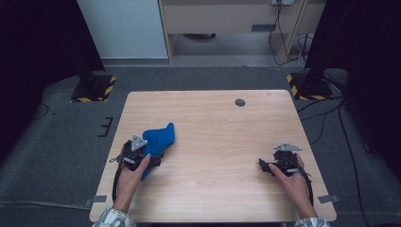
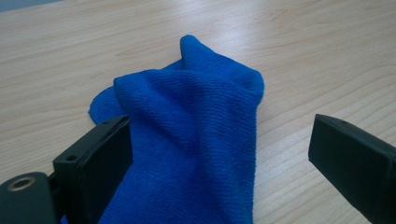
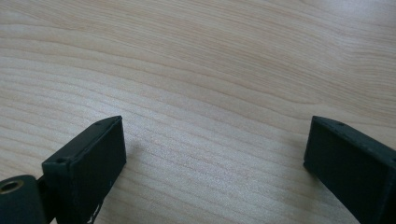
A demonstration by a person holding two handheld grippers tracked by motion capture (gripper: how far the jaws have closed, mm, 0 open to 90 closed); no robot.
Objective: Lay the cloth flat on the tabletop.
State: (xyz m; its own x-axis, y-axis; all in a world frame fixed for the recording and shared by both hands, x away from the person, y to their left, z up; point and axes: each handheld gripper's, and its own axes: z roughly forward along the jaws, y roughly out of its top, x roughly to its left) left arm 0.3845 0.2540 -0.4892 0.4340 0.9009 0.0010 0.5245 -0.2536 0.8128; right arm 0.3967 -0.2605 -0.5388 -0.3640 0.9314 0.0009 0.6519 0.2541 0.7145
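Jaws on the left gripper (image 2: 219, 154) are spread wide, with the blue cloth (image 2: 196, 140) lying bunched up right between them and running out ahead of the tips. The cloth brushes the inner face of the one jaw on the camera's left side, while there's a clear strip of bare bench (image 2: 289, 56) between the fabric and the other jaw. So nothing is pinched yet; it looks more like the gripper is lined up over the near end of the cloth, ready to close on it. Makes sense to come in along the long axis like that, since the rumpled ridge in the middle gives the jaws something thick to bite.

From the high view you can see the cloth (image 1: 159, 137) sits just beyond the left gripper (image 1: 144, 153), crumpled into a hump with a corner poking away from the hand, toward the far side of the bench.

Right gripper (image 3: 215, 158) is also spread open, with only wood grain between and ahead of its jaws. In the high view it (image 1: 265, 165) sits well apart from the cloth, low over the bench. My guess is it's parked there waiting to grab another corner once the left side has hold, since spreading or folding a cloth really needs two grips.
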